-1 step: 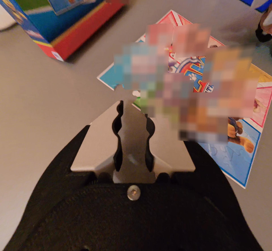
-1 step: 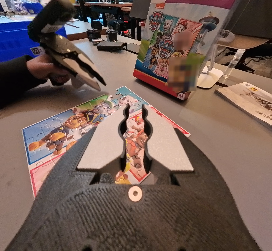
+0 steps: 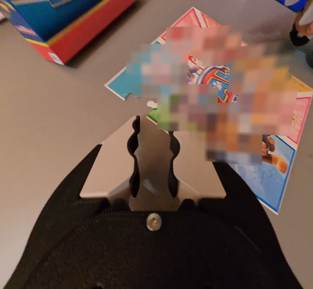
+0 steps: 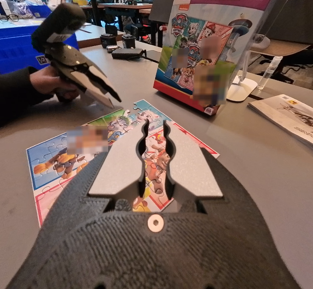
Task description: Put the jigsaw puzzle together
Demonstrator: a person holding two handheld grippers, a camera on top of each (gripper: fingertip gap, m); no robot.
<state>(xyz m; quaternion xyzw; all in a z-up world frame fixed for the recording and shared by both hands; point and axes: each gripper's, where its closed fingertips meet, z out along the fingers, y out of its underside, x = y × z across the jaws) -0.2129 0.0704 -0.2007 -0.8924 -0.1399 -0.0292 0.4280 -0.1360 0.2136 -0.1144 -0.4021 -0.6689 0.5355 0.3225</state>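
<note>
A colourful cartoon jigsaw puzzle (image 4: 152, 146) lies flat and assembled on the grey table (image 4: 254, 179); it also shows in the left wrist view (image 3: 271, 179). One piece-shaped gap (image 4: 130, 109) is open at its far edge, also seen in the left wrist view (image 3: 142, 104). My left gripper (image 3: 154, 118) is open and empty, tips just short of that gap; the right wrist view shows it (image 4: 116, 103) held in a hand (image 4: 50, 84), angled down at the puzzle's edge. My right gripper (image 4: 156, 122) is open and empty, hovering over the puzzle's near half.
The puzzle box (image 4: 211, 43) stands upright beyond the puzzle, also seen in the left wrist view (image 3: 76, 31). A booklet (image 4: 288, 116) lies at the right. A white lamp base (image 4: 242, 89) and a small clear bottle (image 4: 269, 72) stand behind the box. A blue bin (image 4: 17, 46) is far left. One gripper's finger ends stand about 20 cm off the other's.
</note>
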